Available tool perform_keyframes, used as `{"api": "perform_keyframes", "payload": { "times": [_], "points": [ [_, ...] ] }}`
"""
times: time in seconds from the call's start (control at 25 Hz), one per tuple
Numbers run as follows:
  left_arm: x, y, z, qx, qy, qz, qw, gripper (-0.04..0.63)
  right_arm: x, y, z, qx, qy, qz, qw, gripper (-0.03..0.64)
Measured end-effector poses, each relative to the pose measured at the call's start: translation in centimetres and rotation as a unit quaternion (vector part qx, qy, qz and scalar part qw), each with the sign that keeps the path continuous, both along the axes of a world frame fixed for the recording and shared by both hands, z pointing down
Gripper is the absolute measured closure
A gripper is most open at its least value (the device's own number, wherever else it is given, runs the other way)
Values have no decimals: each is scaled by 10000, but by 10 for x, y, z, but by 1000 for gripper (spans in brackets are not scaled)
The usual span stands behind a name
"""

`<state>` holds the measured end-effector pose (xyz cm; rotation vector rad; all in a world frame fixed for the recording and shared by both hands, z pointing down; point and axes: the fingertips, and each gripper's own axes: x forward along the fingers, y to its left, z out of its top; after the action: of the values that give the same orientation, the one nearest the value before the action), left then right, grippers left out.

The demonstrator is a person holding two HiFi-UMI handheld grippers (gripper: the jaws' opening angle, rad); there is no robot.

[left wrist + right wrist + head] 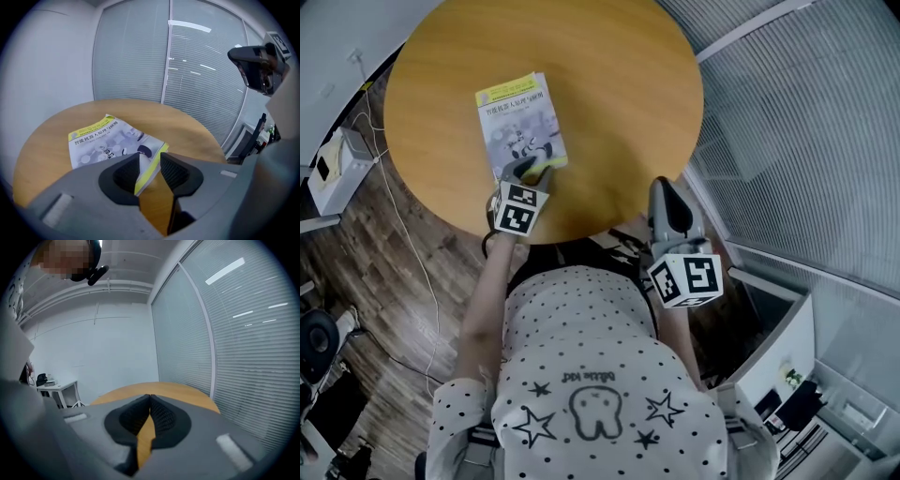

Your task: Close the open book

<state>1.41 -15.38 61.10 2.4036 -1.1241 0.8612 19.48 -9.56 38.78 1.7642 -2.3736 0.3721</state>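
left hand-held gripper (150, 161), jaws spread, straddles near corner of the book (520, 122), lying lengthwise away; right hand-held gripper (149, 401), pressed together, waits farther off.

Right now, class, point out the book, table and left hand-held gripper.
book (520, 122), head view, middle of cover.
table (619, 84), head view, bare wooden top.
left hand-held gripper (150, 157), left gripper view, between fingertips.
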Motion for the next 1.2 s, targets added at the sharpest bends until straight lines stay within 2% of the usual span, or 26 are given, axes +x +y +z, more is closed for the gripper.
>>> {"api": "perform_keyframes", "payload": {
  "times": [0.24,0.52,0.72,0.8,0.96,1.2],
  "points": [
    [-3,-11,-13,178,49,-191,9996,549,7,-3,-2,2,18,43,10000,612],
    [-9,-26,-38,465,146,-458,9978,584,3,-9,-5,51,35,-113,9999,612],
    [-19,-42,-80,1037,321,-669,9918,586,-1,-18,-2,46,29,-213,9998,612],
    [-26,-50,-109,1424,463,-815,9854,586,-4,-25,0,43,22,-278,9996,613],
    [-48,-54,-176,2259,752,-1171,9642,586,-12,-35,4,39,-12,-443,9990,612],
    [-86,-35,-247,2932,1092,-1624,9358,586,-20,-43,2,89,-26,-611,9981,612]
  ]
}}
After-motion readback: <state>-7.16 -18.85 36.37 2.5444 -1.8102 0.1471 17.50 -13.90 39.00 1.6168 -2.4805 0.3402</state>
